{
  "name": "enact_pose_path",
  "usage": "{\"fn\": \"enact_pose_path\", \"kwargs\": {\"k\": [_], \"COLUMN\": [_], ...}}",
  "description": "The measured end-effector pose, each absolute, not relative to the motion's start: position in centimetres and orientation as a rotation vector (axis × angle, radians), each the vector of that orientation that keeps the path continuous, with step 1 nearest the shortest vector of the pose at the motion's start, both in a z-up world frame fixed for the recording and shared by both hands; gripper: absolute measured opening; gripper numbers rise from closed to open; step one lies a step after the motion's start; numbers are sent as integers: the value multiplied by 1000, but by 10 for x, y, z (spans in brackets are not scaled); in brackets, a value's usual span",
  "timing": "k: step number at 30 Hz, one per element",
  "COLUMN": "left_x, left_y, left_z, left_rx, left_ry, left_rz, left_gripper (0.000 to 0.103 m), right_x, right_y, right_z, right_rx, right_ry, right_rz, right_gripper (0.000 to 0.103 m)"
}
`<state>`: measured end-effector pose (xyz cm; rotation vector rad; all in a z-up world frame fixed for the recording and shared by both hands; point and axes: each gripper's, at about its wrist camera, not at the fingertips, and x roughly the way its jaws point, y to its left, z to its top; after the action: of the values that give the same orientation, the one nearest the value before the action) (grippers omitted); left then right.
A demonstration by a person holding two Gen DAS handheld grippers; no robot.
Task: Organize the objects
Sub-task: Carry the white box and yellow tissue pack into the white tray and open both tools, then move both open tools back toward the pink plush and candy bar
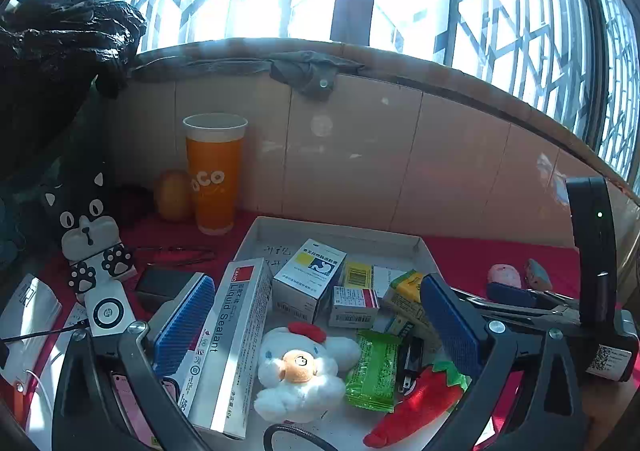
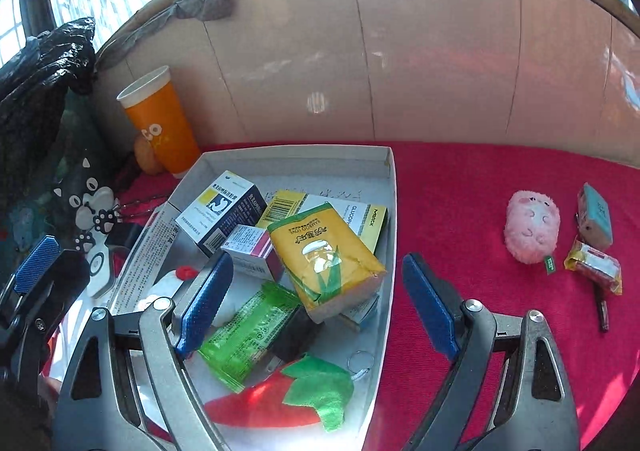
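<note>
A white tray (image 1: pixel 336 229) (image 2: pixel 296 155) on the red cloth holds a long Liquid Sealant box (image 1: pixel 236 335), a white plush (image 1: pixel 300 375), a green packet (image 2: pixel 248 331), a red chili plush (image 2: pixel 280 399), medicine boxes (image 2: pixel 224 211) and a yellow tissue pack (image 2: pixel 324 255). My left gripper (image 1: pixel 316 325) hangs open over the tray's near left part, its pads either side of the sealant box and plush without touching them. Over the tray's right rim my right gripper (image 2: pixel 316 303) is open too; the tissue pack lies free between its pads.
An orange cup (image 1: pixel 214 179) stands by the tiled wall behind the tray. Left of the tray lie a cat-shaped case (image 1: pixel 90 235) and papers. On the red cloth (image 2: pixel 480 191) to the right lie a pink plush (image 2: pixel 530 227), a teal item (image 2: pixel 596 219) and a snack wrapper (image 2: pixel 596 267).
</note>
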<state>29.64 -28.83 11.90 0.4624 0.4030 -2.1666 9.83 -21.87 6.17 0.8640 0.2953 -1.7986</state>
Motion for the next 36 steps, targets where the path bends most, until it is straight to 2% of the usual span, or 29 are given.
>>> {"fn": "enact_pose_path", "kwargs": {"k": [22, 25, 30, 36], "left_x": [220, 206, 177, 120], "left_y": [-220, -210, -204, -197], "left_z": [131, 129, 122, 108], "left_rx": [587, 600, 644, 784], "left_ry": [272, 278, 390, 320], "left_rz": [-2315, -2343, -2409, -2487], "left_gripper": [103, 103, 103, 103], "right_x": [31, 11, -36, -97], "right_y": [-143, -124, -84, -38], "right_z": [72, 71, 60, 38], "right_rx": [884, 892, 935, 963], "right_ry": [159, 134, 91, 94], "right_rz": [-1926, -1961, -2034, -2080], "right_gripper": [87, 87, 87, 87]}}
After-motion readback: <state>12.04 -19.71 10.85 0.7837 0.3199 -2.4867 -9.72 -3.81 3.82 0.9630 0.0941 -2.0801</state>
